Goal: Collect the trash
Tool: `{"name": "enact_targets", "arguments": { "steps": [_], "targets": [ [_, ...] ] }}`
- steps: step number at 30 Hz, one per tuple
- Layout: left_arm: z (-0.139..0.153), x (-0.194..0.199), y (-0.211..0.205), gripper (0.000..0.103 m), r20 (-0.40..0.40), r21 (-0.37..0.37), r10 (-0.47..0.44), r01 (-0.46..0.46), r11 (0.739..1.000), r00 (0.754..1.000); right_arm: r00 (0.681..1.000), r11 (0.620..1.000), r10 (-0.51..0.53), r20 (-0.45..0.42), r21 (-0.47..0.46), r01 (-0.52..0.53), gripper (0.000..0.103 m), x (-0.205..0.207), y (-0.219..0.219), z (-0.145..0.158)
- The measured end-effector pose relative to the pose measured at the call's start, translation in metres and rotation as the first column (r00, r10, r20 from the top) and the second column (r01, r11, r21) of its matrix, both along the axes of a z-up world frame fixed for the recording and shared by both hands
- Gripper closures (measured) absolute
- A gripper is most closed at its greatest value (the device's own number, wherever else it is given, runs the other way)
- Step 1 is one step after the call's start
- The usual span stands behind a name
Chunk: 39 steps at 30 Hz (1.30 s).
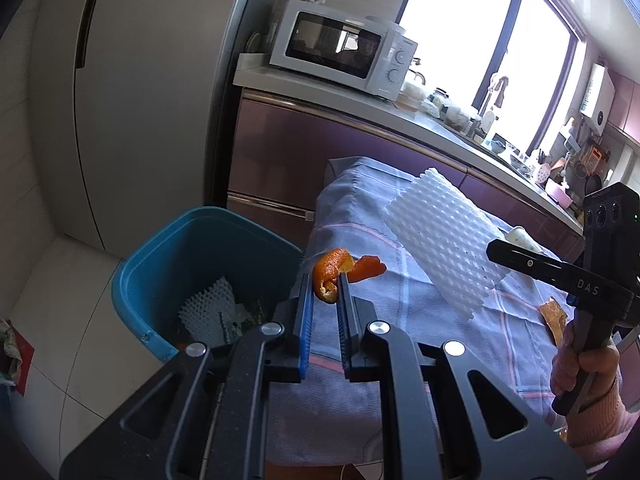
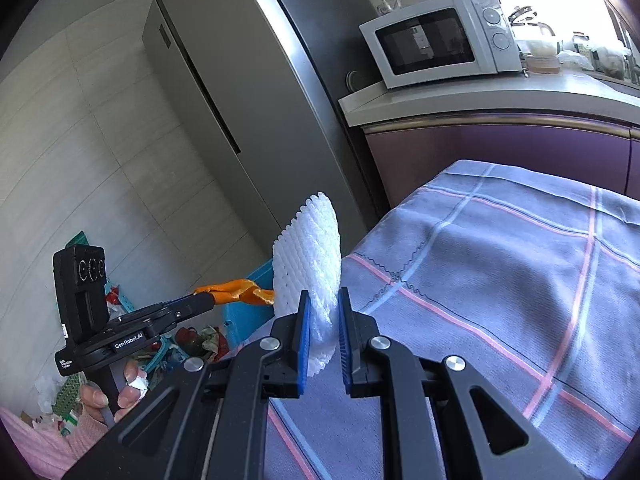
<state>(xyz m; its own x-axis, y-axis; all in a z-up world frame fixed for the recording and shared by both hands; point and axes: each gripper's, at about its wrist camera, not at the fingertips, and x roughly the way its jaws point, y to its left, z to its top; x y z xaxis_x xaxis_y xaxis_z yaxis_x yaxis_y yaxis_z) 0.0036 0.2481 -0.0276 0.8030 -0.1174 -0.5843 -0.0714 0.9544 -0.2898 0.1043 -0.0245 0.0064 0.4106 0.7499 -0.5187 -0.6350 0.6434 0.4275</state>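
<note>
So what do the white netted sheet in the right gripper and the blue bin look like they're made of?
The white sheet looks like soft foam netting, matte: it has a raised open mesh and bunches where the right gripper pinches it. The blue bin looks like moulded plastic, smooth with a slight sheen and a rolled rim.

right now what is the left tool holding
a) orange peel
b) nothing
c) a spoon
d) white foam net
a: the left tool is shut on an orange peel near the blue bin, while the foam net sits in the right tool.
</note>
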Motion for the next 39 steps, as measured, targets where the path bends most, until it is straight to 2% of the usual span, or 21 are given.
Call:
{"name": "enact_targets", "arguments": {
  "steps": [17,23,39],
  "targets": [
    [-0.024,0.001,0.061,0.091,-0.057,-0.003,0.142,-0.142,0.990,0.988,0.995,0.994,0.102,-0.022,-0.047,-0.103,0.091,0.019,0.084,-0.005],
    [-0.035,0.003,0.069,0.091,-0.081,-0.014,0.165,-0.167,0.986,0.983,0.991,0.991,0.115,-0.064,-0.056,-0.118,0.091,0.029,0.109,-0.016],
    [-0.067,0.030,0.090,0.091,-0.163,-0.018,0.213,-0.219,0.976,0.963,0.986,0.978,0.113,-0.122,-0.160,-0.132,0.090,0.049,0.160,-0.050]
  ]
}}
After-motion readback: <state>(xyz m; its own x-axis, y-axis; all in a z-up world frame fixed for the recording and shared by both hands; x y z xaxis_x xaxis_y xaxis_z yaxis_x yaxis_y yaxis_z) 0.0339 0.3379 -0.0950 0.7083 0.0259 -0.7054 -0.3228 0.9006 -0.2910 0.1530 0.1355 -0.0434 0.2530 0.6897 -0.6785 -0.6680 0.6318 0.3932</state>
